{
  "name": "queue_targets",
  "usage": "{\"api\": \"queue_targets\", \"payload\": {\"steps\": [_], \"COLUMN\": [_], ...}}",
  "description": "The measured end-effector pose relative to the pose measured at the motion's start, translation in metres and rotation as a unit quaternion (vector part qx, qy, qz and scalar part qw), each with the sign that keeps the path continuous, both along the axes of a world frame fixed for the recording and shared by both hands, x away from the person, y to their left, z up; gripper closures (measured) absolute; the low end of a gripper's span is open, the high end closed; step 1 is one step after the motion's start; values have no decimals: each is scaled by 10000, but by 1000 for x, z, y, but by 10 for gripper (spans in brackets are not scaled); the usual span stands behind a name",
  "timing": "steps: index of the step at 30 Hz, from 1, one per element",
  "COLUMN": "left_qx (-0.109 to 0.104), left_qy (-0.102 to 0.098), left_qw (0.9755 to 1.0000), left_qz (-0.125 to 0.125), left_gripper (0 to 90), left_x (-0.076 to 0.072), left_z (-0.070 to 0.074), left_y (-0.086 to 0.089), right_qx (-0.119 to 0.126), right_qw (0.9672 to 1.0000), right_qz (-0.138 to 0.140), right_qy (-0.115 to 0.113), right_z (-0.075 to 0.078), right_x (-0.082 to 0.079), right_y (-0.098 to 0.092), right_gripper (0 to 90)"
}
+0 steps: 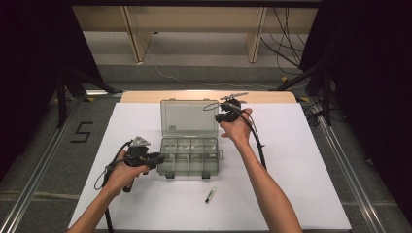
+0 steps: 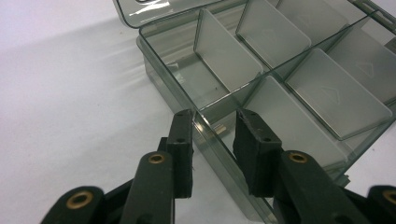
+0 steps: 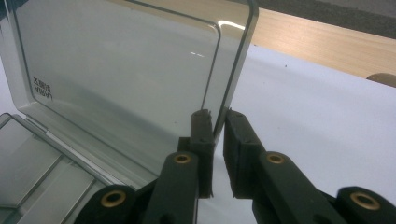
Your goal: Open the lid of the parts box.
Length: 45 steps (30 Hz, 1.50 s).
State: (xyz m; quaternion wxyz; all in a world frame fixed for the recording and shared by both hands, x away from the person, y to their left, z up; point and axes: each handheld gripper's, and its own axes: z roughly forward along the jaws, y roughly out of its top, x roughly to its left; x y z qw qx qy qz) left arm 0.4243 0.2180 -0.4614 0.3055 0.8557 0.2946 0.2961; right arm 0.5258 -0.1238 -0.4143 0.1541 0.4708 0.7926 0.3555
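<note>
Pinching the lid [image 3: 121, 70] edge, right fingers [image 3: 203, 135] narrow; left fingers [image 2: 182, 140] straddle the box [image 2: 224, 154] wall.

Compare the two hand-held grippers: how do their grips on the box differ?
The left hand-held gripper straddles the box wall at its near-left corner, jaws wide; the right hand-held gripper pinches the raised lid edge, jaws narrow. The left sits low; the right is higher. Both have black jaws.

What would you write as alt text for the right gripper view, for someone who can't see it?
Two black jaws of the right gripper close on the side edge of a clear plastic box's raised lid. The box's divided compartments lie at lower left, on a white table cover with a wooden edge beyond.
</note>
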Motion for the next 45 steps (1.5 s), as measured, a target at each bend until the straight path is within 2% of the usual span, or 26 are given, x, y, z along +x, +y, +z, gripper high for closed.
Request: {"api": "queue_targets", "payload": {"steps": [2, 4, 6, 11, 13, 20, 22, 25, 26, 27, 29, 30, 31, 32, 33, 34, 35, 36, 38, 39, 40, 41, 42, 43, 44, 45], "left_qx": [27, -73, -21, -68, 22, 36, 4, -14, -68, -70, 17, -56, -33, 6, -60, 61, -10, 18, -52, -75, -232, -190, -189, -226, -231, -228], "left_qy": [30, 8, -14, 5, 12, 31, 2, -9, 8, 11, 26, 20, 20, 30, 13, 25, 43, 16, 39, -23, 38, -53, -69, -61, -53, -99], "left_qw": [10000, 10000, 10000, 10000, 10000, 10000, 10000, 10000, 10000, 10000, 10000, 10000, 10000, 10000, 10000, 10000, 10000, 10000, 10000, 10000, 9996, 9998, 9998, 9997, 9997, 9997], "left_qz": [5, -25, 5, -21, -6, 10, -3, 0, -21, -22, 1, -18, -6, -33, 0, 28, -32, 8, -26, -35, -137, -56, -65, -94, -79, -85], "left_gripper": [673, 672, 672, 671, 670, 670, 670, 667, 666, 663, 644, 634, 629, 621, 606, 578, 555, 544, 500, 487, 488, 482, 469, 447, 419, 396], "left_x": [0, 0, 0, 0, 0, 0, 0, 0, 0, 0, 1, 1, 1, 2, 2, 3, 4, 4, 4, 4, 3, 2, 2, 1, 0, 0], "left_z": [0, -1, 0, -1, 0, 1, 0, 0, -1, -1, 0, -1, 0, 1, 0, 1, 1, 2, 2, 2, 2, 4, 5, 6, 7, 9], "left_y": [0, 0, 0, 0, 0, 0, 0, 0, 0, 0, 1, 1, 2, 3, 3, 5, 5, 6, 6, 6, 5, 5, 4, 4, 3, 4], "right_qx": [35, 12, 0, -35, -4, -7, -39, -64, 11, -36, -6, -3, 30, 24, 20, -9, -41, -30, 117, 157, 292, 337, 409, 452, 441, 451], "right_qw": [9999, 9999, 9999, 9999, 9998, 9998, 9998, 9998, 9997, 10000, 10000, 9999, 9999, 9996, 9992, 9994, 9985, 9971, 9959, 9940, 9926, 9896, 9885, 9859, 9838, 9826], "right_qz": [-89, -108, -104, -141, -188, -192, -189, -163, -217, -78, 16, 55, 84, 208, 312, 294, 455, 629, 748, 939, 1033, 1217, 1269, 1420, 1523, 1606], "right_qy": [42, 48, 41, 69, 76, 53, 95, 42, 68, 7, -23, -108, -102, -191, -234, -167, -302, -424, -489, -545, -560, -693, -708, -755, -837, -819], "right_z": [0, 0, 0, 0, -1, -3, -3, -3, -2, -2, 0, 0, 1, 2, 4, 7, 8, 10, 14, 16, 18, 20, 22, 25, 27, 29], "right_x": [0, 0, 1, 2, 2, 3, 4, 4, 3, 4, 3, 2, 1, -1, -3, -7, -8, -11, -18, -22, -26, -29, -35, -41, -45, -50], "right_y": [1, 2, 2, 2, 2, 1, -1, -3, -2, -4, -4, -4, -3, -3, -3, -1, -1, -1, 1, 1, 3, 3, 5, 6, 6, 6], "right_gripper": [829, 827, 826, 823, 819, 817, 813, 800, 791, 777, 749, 729, 703, 676, 645, 604, 573, 547, 480, 457, 434, 416, 399, 389, 380, 368]}}
